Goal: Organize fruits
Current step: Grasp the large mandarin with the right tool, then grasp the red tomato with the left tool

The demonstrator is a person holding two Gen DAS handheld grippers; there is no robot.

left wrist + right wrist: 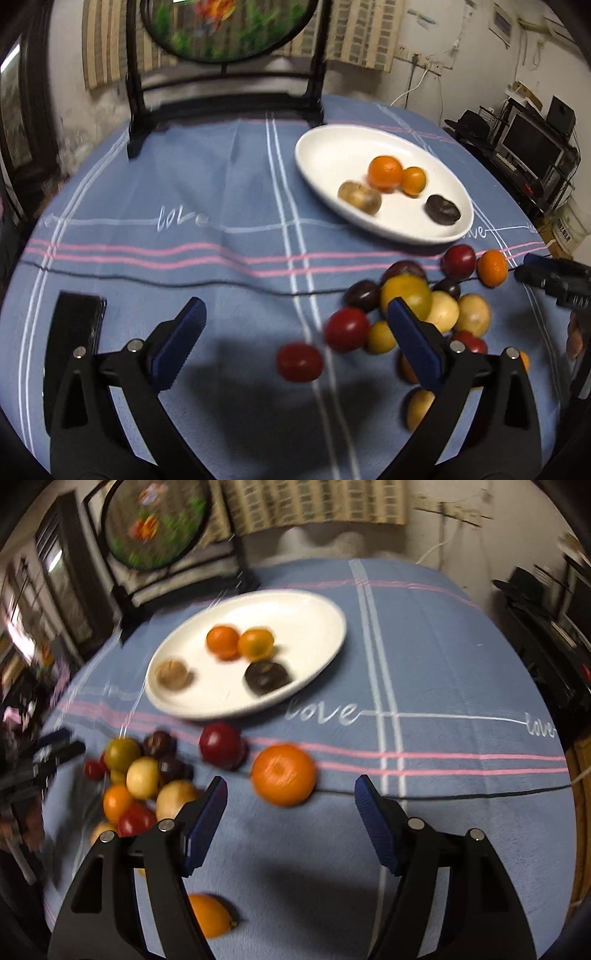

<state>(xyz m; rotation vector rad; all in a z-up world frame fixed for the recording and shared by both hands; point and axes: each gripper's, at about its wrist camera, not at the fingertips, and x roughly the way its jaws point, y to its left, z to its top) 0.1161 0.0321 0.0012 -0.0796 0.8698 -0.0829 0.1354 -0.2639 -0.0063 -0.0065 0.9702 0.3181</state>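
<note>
A white oval plate (328, 147) (314, 613) on the blue tablecloth holds two oranges (385, 172) (222, 641), a tan fruit (359, 196) and a dark fruit (442, 209) (266, 676). A pile of red, yellow, dark and orange fruits (406, 295) (142, 775) lies in front of the plate. My left gripper (295, 314) is open and empty above the cloth, with a red fruit (299, 362) just ahead of it. My right gripper (291, 794) is open and empty, with a loose orange (283, 774) just beyond its fingertips. The right gripper also shows at the left wrist view's right edge (554, 280).
A black phone (74, 332) lies on the cloth at the left. A black stand with a round painted panel (225, 29) (155, 524) stands at the table's far edge. A black cable (147, 277) crosses the cloth. Another orange (210, 915) lies under my right gripper.
</note>
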